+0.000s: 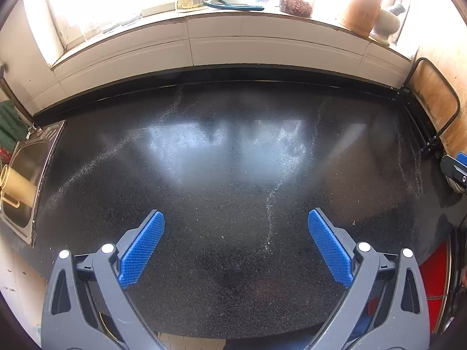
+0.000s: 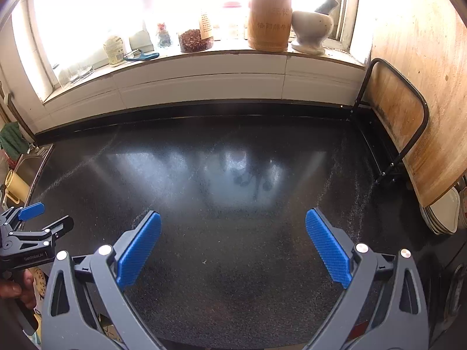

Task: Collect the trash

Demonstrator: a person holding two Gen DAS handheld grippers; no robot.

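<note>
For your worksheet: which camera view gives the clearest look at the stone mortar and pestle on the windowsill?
The right wrist view: the mortar and pestle stands whole beside the wooden utensil holder. In the left wrist view it sits squeezed at the far right edge, washed out by window glare.

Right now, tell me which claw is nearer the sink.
Left. The left claw hovers open beside the sink at the counter's left end; the right claw, also open, is farther right, toward the wooden board.
</note>
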